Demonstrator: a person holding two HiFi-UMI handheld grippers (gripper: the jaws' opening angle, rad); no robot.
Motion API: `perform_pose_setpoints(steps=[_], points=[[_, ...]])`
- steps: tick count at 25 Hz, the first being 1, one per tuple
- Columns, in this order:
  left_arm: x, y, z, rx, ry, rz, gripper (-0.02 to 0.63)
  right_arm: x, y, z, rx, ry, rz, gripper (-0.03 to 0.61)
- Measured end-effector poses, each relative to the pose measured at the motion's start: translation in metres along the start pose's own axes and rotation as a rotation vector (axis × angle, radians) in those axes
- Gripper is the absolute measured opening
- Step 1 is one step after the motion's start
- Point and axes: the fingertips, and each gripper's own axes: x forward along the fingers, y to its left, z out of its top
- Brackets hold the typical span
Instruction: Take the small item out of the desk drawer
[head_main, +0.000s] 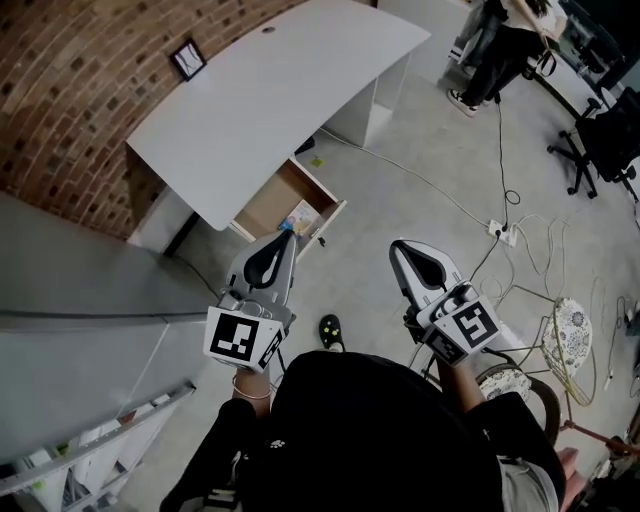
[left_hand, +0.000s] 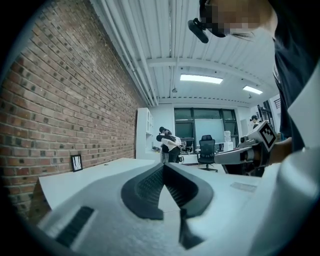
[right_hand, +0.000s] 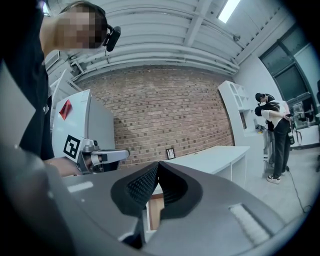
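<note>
L claw (head_main: 284, 238); drawer item (head_main: 303, 216), head-view only

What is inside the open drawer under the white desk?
A small colourful item lies near the front of the drawer, on its wooden bottom. The rear is covered by the desk top, so anything there cannot be seen.

White table (head_main: 290, 90) set along the brick wall (head_main: 80, 100). One small black-framed picture (head_main: 187, 58) on its top, at the wall edge. Drawer (head_main: 262, 208) under the table stands pulled out, with a small colourful item (head_main: 301, 216) on its wooden bottom. Grey floor (head_main: 400, 190): white power strip (head_main: 503, 232) and loose cables (head_main: 545, 262), well apart from the table.
</note>
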Motion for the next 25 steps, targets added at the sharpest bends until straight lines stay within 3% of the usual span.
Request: perform_pose_setpoints(steps=[8,13,25], points=[[-0.002,0.033,0.002,-0.001,-0.013,0.037,-0.003,0.037,0.003,0.002,-0.002,0.015,0.041,0.012],[-0.009,0.042,-0.010,-0.022,0.021,0.088,-0.003,0.054,0.001,-0.001,0.005,0.035,0.088,0.012],[-0.006,0.068,-0.006,-0.023,0.046,0.337,-0.003,0.122,-0.026,0.014,-0.029,0.059,0.331,0.012]])
